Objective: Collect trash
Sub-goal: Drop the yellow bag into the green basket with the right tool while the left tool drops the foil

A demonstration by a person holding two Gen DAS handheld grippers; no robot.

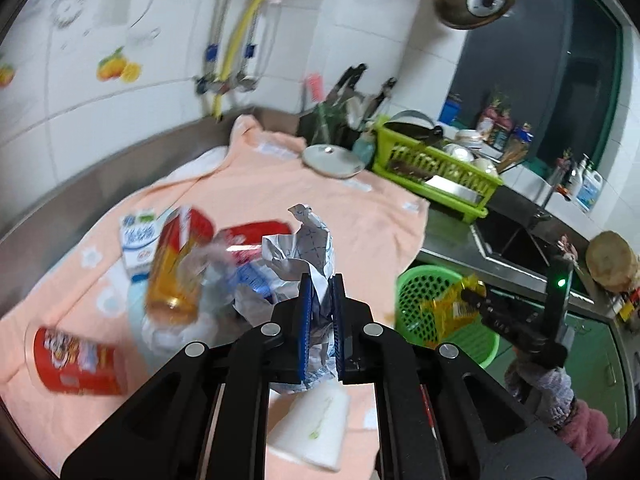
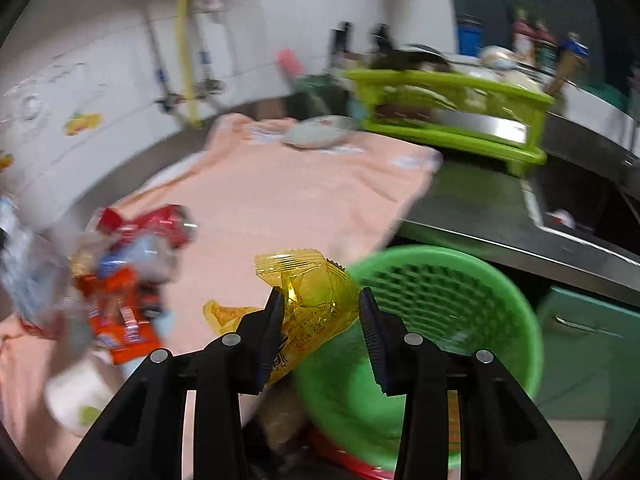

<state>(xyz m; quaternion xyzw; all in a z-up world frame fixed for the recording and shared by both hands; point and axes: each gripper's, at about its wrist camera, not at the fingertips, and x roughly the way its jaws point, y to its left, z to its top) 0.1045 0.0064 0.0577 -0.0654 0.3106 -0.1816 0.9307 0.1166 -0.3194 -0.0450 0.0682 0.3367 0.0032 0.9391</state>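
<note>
You're holding two bits of trash right now. The crumpled paper (image 1: pixel 310 248) is sitting in your left gripper (image 1: pixel 322 320), fingers clamped tight on it, and it's hanging clear above the tabletop (image 1: pixel 248 196), which is covered w/ a peach cloth. The yellow wrapper (image 2: pixel 316 300) is sitting between the fingers of your right gripper (image 2: pixel 320 336). It's leaning against the left finger, but there's a visible gap at the right finger, so I can't tell if the grip is really pinching or the wrapper is just hanging there. The wrapper is hovering right at the near rim of the green basket (image 2: pixel 500 320), partly over it, not inside yet. The left view is showing the same: wrapper just by the basket, off the tabletop's edge.

Progress, as I'm judging it: early to mid. The basket interior that's showing looks empty; its bottom is hidden behind the gripper. Still lying on the cloth: a milk carton (image 1: pixel 138 240), a tall orange can (image 1: pixel 176 264), a red can (image 1: pixel 76 364), a red pack (image 1: pixel 256 236), an orange-red wrapper (image 2: pixel 120 320), some clear plastic and a white cup (image 1: pixel 316 428) near you. Several pieces are blurred, so the count is approx.

So nothing is confirmed binned, two items are in hand, and at least six are waiting. Next you're likely needing the wrapper fully over the basket opening, then the paper after it.
</note>
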